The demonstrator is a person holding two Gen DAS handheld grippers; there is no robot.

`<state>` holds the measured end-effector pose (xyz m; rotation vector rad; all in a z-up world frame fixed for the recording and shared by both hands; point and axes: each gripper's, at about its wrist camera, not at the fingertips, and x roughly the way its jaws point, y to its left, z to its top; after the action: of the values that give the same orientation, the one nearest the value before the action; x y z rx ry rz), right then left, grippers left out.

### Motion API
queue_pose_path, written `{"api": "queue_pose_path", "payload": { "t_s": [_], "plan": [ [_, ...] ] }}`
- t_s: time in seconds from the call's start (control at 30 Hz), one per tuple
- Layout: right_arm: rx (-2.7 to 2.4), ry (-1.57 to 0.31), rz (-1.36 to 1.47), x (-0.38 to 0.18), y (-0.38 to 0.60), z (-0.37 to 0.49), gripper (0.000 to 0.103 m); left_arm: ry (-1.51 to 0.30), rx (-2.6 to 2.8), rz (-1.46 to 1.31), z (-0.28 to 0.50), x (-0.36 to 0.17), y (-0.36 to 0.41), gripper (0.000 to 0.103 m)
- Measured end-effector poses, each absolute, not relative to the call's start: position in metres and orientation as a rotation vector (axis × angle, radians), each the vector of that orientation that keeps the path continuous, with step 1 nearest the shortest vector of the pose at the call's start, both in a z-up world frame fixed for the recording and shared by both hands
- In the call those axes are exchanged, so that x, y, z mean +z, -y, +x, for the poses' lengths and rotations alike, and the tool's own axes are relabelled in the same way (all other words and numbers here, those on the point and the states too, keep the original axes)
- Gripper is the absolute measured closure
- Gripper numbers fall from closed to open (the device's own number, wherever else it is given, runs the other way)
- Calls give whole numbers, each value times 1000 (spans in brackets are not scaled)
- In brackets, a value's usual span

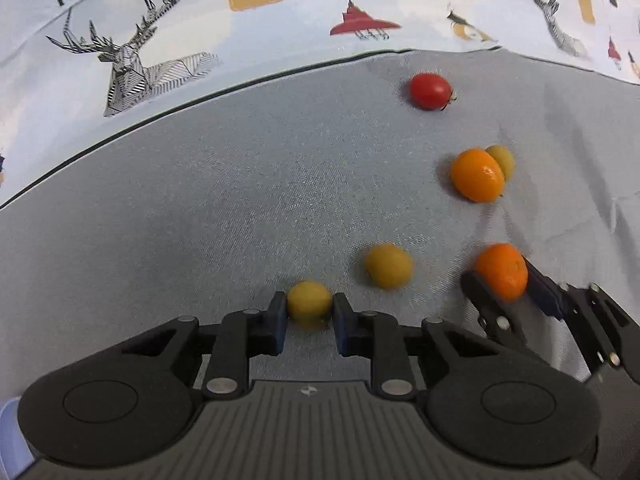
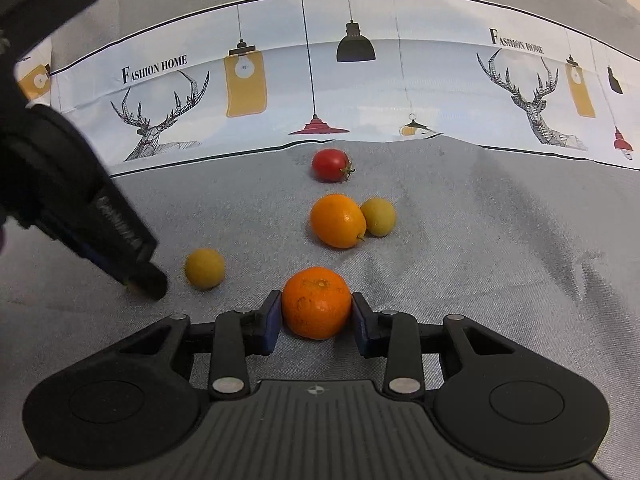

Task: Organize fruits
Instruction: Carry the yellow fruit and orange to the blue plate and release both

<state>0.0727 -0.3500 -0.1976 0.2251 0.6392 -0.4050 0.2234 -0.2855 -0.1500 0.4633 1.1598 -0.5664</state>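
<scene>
My left gripper (image 1: 309,307) is shut on a small yellow fruit (image 1: 309,298) low over the grey cloth. My right gripper (image 2: 316,312) is shut on a tangerine (image 2: 316,302); it also shows in the left wrist view (image 1: 502,276). Loose on the cloth lie a second yellow fruit (image 1: 388,266) (image 2: 204,268), an orange kumquat (image 1: 477,175) (image 2: 337,221) touching a third yellow fruit (image 1: 502,159) (image 2: 379,216), and a red cherry tomato (image 1: 430,91) (image 2: 330,165) farther back. The left gripper's fingers (image 2: 142,276) show at the left of the right wrist view.
The grey cloth (image 1: 200,200) meets a white patterned cloth (image 1: 280,32) (image 2: 360,92) with deer and lamps at the back. Wrinkles cross the grey cloth at the right (image 2: 560,248).
</scene>
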Motion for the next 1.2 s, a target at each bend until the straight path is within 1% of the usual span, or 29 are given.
{"api": "queue_pose_path", "payload": {
  "t_s": [0.17,0.33,0.4,0.5,0.63,0.8,0.97,1.2],
  "plan": [
    [-421,-608,240,-195,352,69,66,-1072,-546,460,203,-118,261,77],
    [-439,-574,217,-183,348,55,66,-1027,-530,429,160,-68,202,77],
    [-447,-580,225,-170,342,42,66,-1019,-517,418,135,-50,170,77],
    [-423,-556,256,-135,325,14,66,-1014,-476,414,100,-30,124,77],
    [-305,-538,300,-91,277,-40,66,-1025,-409,393,61,-12,70,77],
    [-130,-578,318,-55,207,-90,66,-1022,-345,329,22,1,9,77],
    [-13,-587,249,-29,144,-113,66,-980,-318,275,-8,12,-31,77],
    [39,-584,164,-4,97,-131,66,-911,-323,199,-41,26,-68,77]
  ]
}}
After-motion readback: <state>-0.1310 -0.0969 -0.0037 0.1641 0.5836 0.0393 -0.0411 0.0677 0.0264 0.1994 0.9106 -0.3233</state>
